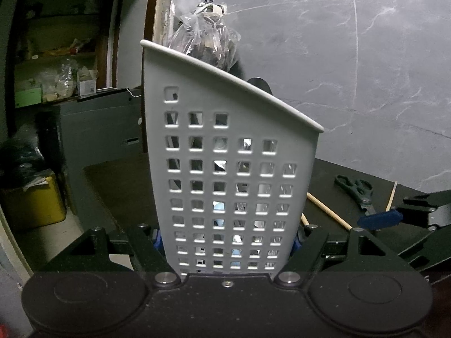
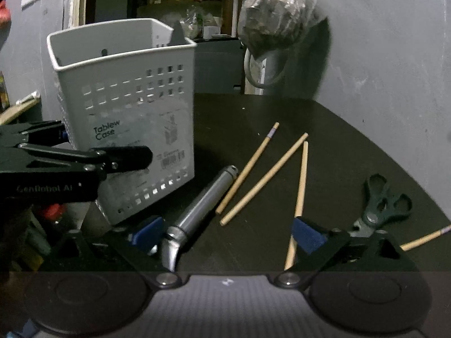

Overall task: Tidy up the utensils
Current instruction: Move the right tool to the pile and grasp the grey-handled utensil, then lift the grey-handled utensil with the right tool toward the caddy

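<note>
Both views are dim, with muted, greyish colour. The dark tabletop [image 2: 282,112] swallows detail. A hanging plastic bag [image 2: 279,14] throws a broad soft shadow on the wall [image 2: 380,70] at upper right. Fisheye distortion bends straight lines near the edges, the corners go black, and the doorway [image 1: 56,42] at upper left is murky and grainy.

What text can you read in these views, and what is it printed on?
"Tablew Case": sticker on the white utensil caddy, cut off by the left gripper.
"GenRobot AI": left gripper's black body, faint.
Barcode and fine print on the sticker: too small to read.
Left wrist view: no text.
</note>
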